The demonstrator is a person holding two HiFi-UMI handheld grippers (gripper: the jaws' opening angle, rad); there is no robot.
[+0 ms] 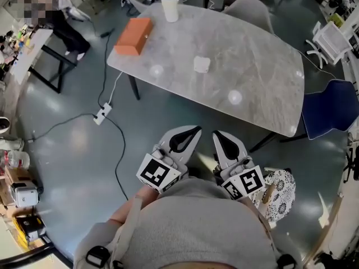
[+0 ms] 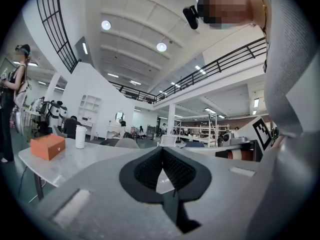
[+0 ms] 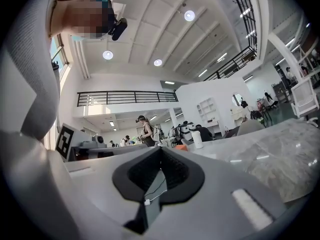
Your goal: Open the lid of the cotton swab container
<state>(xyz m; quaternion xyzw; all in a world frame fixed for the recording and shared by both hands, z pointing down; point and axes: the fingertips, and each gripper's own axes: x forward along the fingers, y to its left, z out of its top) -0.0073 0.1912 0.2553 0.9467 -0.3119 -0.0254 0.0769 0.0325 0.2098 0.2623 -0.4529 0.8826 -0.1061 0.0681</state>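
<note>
Both claws are pressed together, nothing in them. The left claw [image 1: 189, 134] and right claw [image 1: 219, 138] sit side by side over the floor, short of the grey marble table [image 1: 269, 83]. The small white cotton swab container [image 1: 202, 64] is mid-table, well apart from both.

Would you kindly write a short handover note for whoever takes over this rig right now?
Left gripper: shut, empty, held close to the body, short of the table.
Right gripper: shut, empty, beside the left.
Cotton swab container: mid-table, nothing touching it; lid too small to judge.
Orange box and white cup: far end.
Done: nothing.
Left: approach, steady the container, open its lid.
</note>
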